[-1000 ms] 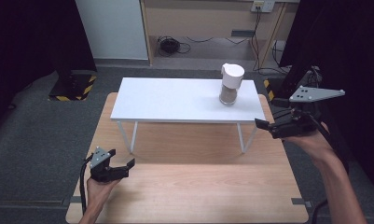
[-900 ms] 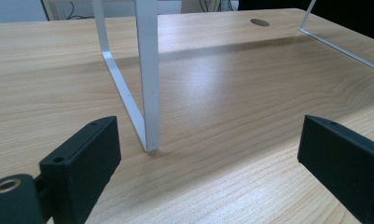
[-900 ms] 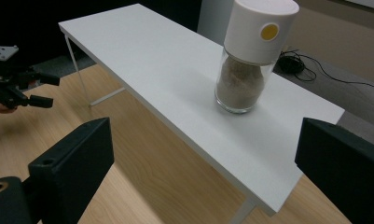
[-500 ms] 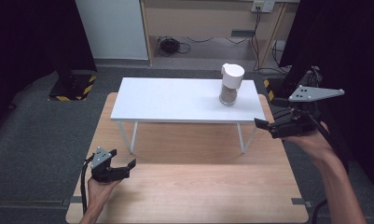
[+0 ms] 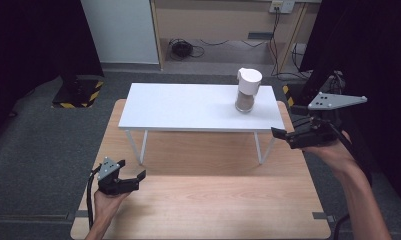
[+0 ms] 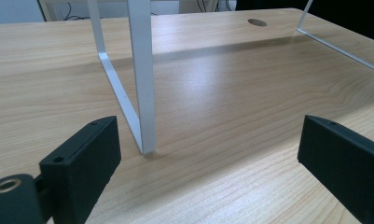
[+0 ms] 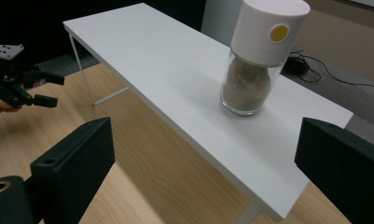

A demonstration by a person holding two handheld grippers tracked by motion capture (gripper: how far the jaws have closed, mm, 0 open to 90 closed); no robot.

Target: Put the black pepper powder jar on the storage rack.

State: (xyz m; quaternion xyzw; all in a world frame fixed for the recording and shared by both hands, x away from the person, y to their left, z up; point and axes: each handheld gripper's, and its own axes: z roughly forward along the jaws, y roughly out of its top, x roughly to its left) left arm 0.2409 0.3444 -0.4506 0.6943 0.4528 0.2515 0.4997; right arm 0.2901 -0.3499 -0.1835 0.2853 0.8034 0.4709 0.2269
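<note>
Nothing has shifted over the last second: both grippers, left (image 5: 130, 181) and right (image 5: 288, 136), hover with fingers apart and empty, jar (image 5: 247, 90) untouched on the white shelf (image 5: 188, 107) above the desk (image 5: 198, 200), so no grasp started.

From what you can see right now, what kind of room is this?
Probably a lab or recording studio: black curtains hang at both sides, loose cables lie by the wall, and a wooden table holds a small white stand with one jar.
</note>
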